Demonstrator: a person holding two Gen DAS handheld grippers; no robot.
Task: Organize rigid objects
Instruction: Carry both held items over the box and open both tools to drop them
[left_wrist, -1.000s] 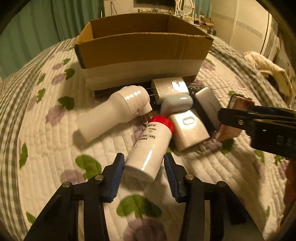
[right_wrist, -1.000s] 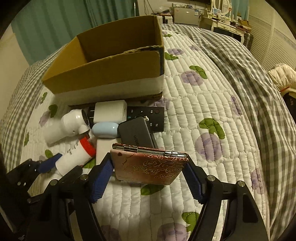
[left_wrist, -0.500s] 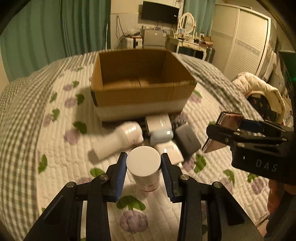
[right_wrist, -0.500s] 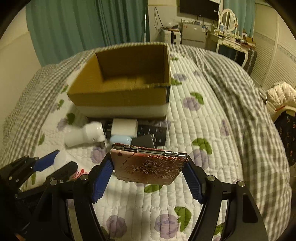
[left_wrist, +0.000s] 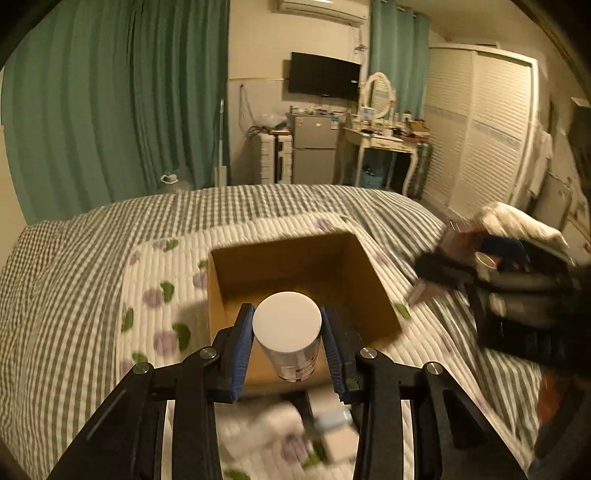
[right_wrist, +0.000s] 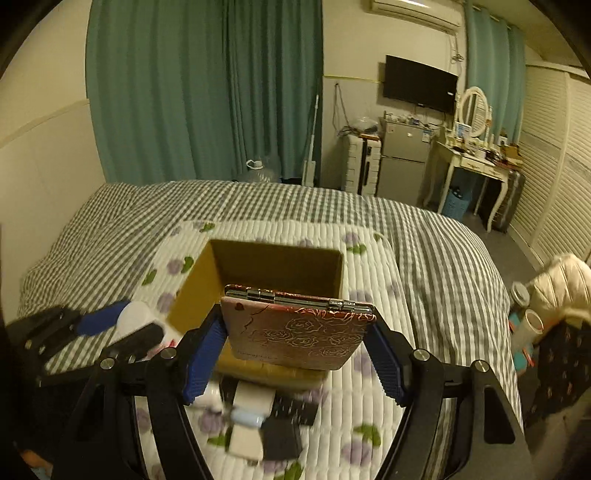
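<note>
From the left wrist, the left gripper (left_wrist: 287, 334) is clamped on a white cylindrical bottle (left_wrist: 287, 330), its blue pads pressed against either side and the flat white base turned toward the camera, the printed body hanging down below the fingertips. Directly beyond and under the bottle sits an open cardboard box (left_wrist: 373, 291), its brown inside bare where it shows, resting on a white quilt printed with purple flowers and green leaves (left_wrist: 155, 314). Below the jaws, close to the camera, the remaining small items on the quilt are a blur (left_wrist: 325, 428) and cannot be told apart. Off to the right of this tool, level with it, the right gripper (left_wrist: 454, 266) appears smeared, with a flat reddish thing in it. From the right wrist, the right gripper (right_wrist: 297, 334) grips a flat reddish-brown case embossed with roses (right_wrist: 295, 328) by its two short ends, the metal hinge edge on top and farthest from the camera. The cardboard box (right_wrist: 273, 258) lies just past and beneath the case. Under the fingers, a white charger block (right_wrist: 255, 397), a pale blue piece (right_wrist: 245, 417) and dark flat devices (right_wrist: 282, 437) lie blurred on the quilt (right_wrist: 373, 398). To the left, the left gripper (right_wrist: 122, 325) shows with the white bottle (right_wrist: 135, 315) between its fingers.
</note>
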